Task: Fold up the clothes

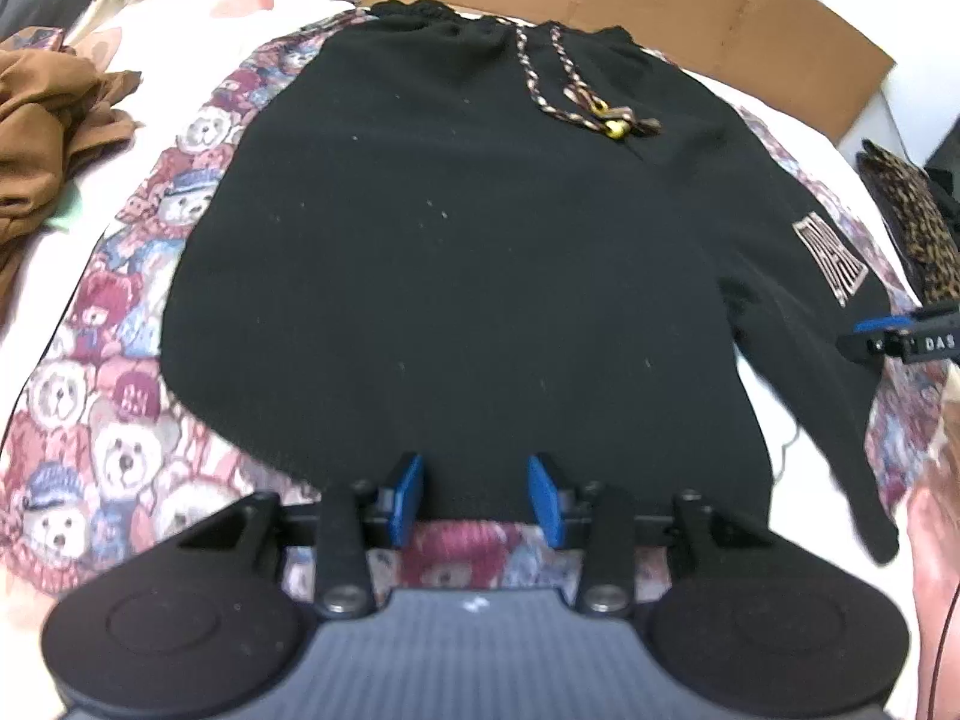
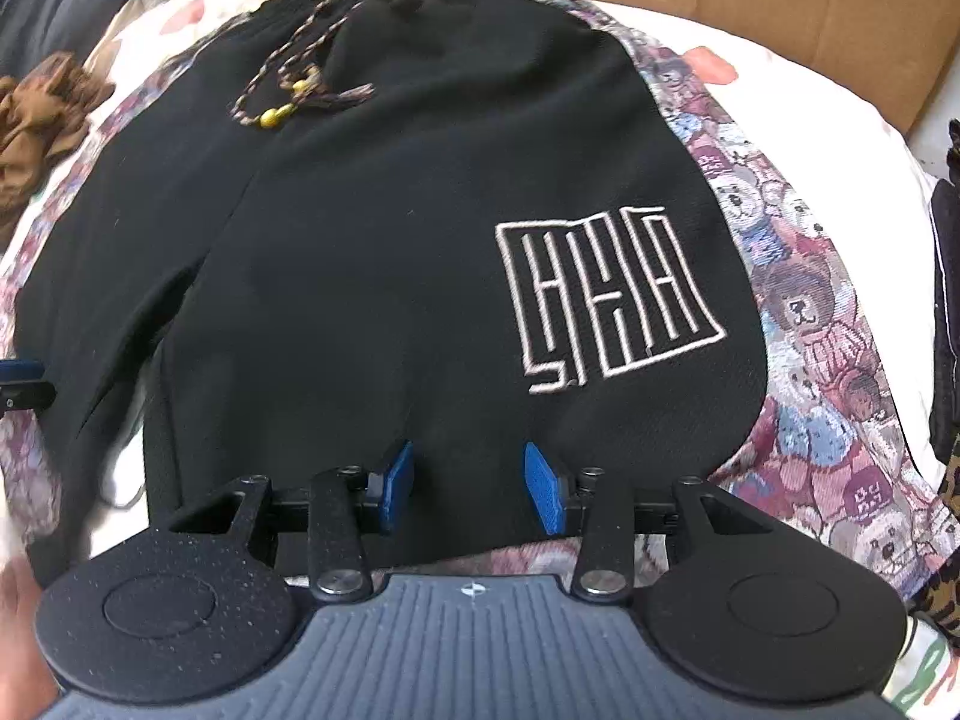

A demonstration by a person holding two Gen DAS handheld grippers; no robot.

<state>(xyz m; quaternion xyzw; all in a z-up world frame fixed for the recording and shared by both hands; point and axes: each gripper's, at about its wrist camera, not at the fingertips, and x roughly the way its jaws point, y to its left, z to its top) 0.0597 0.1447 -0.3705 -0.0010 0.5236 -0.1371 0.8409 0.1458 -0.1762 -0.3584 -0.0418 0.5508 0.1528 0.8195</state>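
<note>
My black drawstring shorts [image 1: 456, 252] lie flat, unfolded, mid-frame; left gripper [image 1: 474, 495] and right gripper [image 2: 471, 489] both half-open at the hem, holding nothing.

A bed [image 1: 798, 120] under a white sheet carries a teddy-bear blanket [image 1: 108, 420]. Black shorts [image 1: 450, 270] lie flat on the blanket, waistband at the far end. A crumpled brown garment [image 1: 48, 132] lies on the sheet at the left, a leopard-print cloth [image 1: 918, 222] at the right edge.

Bright even light, soft shadows, slight motion blur, strong fisheye bending at edges — corners darkened
</note>
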